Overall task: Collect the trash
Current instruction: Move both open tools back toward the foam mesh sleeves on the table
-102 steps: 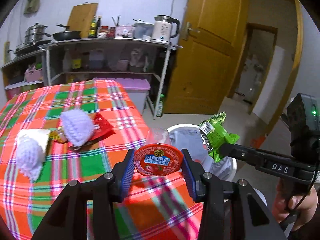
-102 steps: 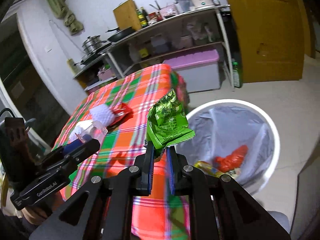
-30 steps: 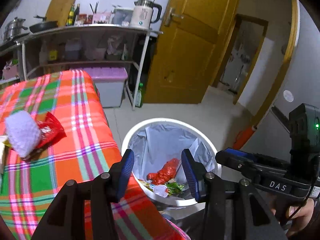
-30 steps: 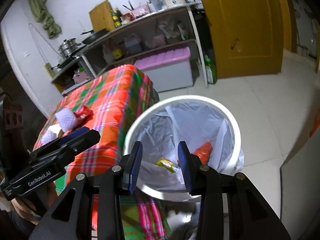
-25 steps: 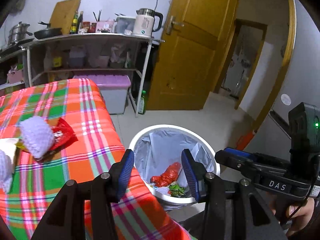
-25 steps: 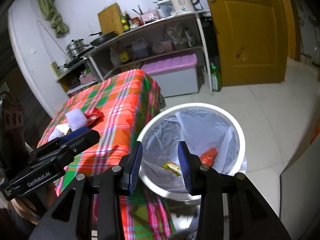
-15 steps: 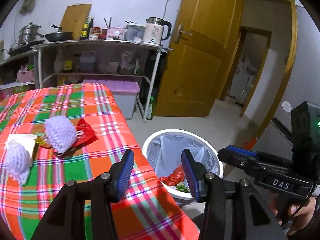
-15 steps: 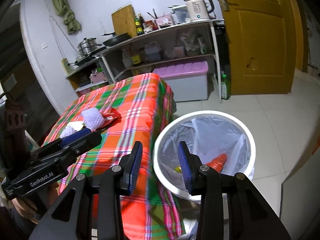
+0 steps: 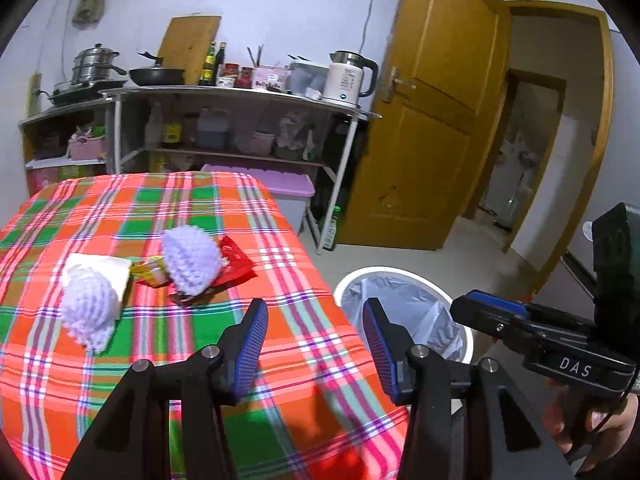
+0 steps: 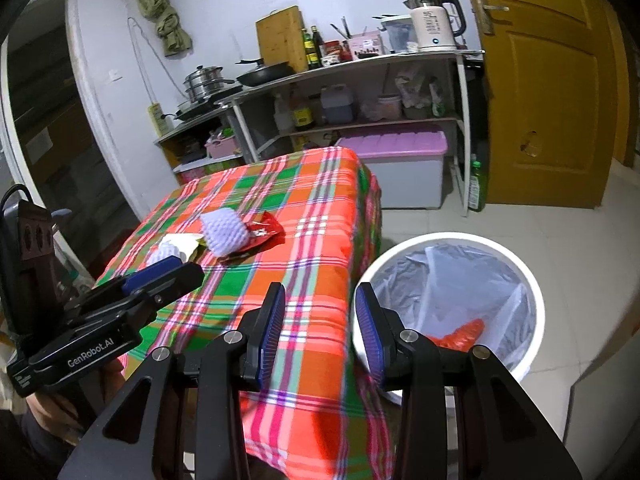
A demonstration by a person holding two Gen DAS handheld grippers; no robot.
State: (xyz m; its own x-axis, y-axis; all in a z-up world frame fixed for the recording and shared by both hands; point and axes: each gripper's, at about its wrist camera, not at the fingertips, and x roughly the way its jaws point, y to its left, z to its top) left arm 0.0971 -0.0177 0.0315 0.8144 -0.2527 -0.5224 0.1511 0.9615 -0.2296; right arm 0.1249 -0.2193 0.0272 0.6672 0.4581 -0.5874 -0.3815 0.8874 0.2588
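Two grippers, both empty, with jaws standing apart and nothing between the blue pads. Left gripper [image 9: 314,346] hangs over the near right part of the counter [image 9: 200,200], which is draped in a red, green and orange plaid cloth. Remaining trash lies beyond and to the left of these jaws, well apart from them: a red wrapper [image 9: 236,262] flat on the cloth, a white foam net [image 9: 192,260] resting on top of it, a yellow wrapper [image 9: 150,272] just beside the net, a white paper piece [image 9: 100,268], and a second foam net [image 9: 90,312] nearest the left edge. Bare cloth lies between the jaws and this cluster. Right gripper [image 10: 320,326] is held over the counter's near corner, beside the bin [image 10: 532,292]; the same wrapper [image 10: 264,232] and net [image 10: 222,232] appear up and to the left of its jaws. Bin stands on the floor just off the counter's right side, white-rimmed, lined with a clear bag, with red trash [image 10: 460,332] in the bottom. Behind the counter: a metal shelf [image 9: 240,94] with a kettle [image 9: 348,80], pan [image 9: 158,76] and bottles, a lilac-lidded box [image 10: 400,144] below, and a yellow door [image 9: 432,120] to the right.
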